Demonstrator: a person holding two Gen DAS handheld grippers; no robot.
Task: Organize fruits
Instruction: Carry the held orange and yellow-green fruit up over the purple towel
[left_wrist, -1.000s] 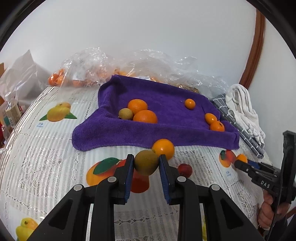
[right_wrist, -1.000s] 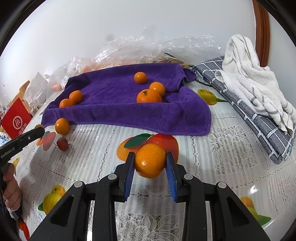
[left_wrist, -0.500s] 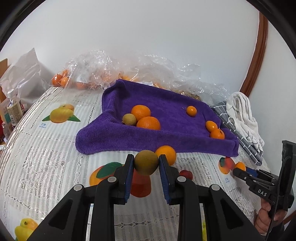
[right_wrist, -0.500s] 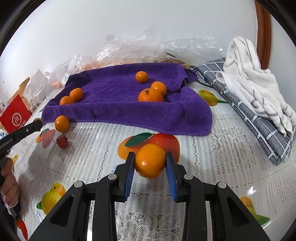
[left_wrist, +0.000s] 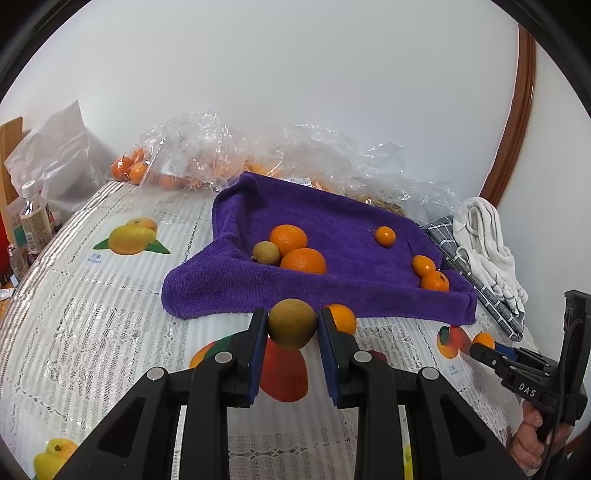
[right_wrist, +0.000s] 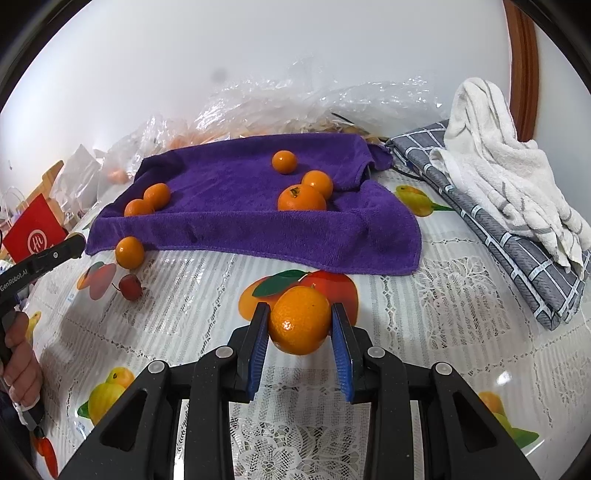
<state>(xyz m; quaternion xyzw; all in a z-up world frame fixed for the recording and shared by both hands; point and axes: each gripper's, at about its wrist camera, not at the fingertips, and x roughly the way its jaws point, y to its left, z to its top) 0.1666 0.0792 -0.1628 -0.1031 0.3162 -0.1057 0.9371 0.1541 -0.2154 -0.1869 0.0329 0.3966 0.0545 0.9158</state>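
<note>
My left gripper (left_wrist: 291, 328) is shut on a brown-green kiwi (left_wrist: 291, 322), held above the tablecloth in front of the purple towel (left_wrist: 332, 284). On the towel lie two big oranges (left_wrist: 303, 260), another kiwi (left_wrist: 266, 253) and three small mandarins (left_wrist: 435, 280). A loose orange (left_wrist: 343, 318) rests just off the towel's near edge, beside a small red fruit (right_wrist: 130, 287). My right gripper (right_wrist: 299, 326) is shut on an orange (right_wrist: 299, 320), hovering over the cloth before the towel (right_wrist: 258, 236). The right gripper's tip also shows in the left wrist view (left_wrist: 480, 350).
Clear plastic bags (left_wrist: 207, 155) with more oranges lie behind the towel against the wall. A grey checked cloth (right_wrist: 517, 254) with a white towel (right_wrist: 509, 177) on it sits at the right. A bottle (left_wrist: 33, 221) and a red box (right_wrist: 33, 232) stand at the left edge.
The left wrist view has shifted slightly: the towel and loose orange sit lower and nearer behind the held kiwi. The right gripper and its orange have stayed put.
</note>
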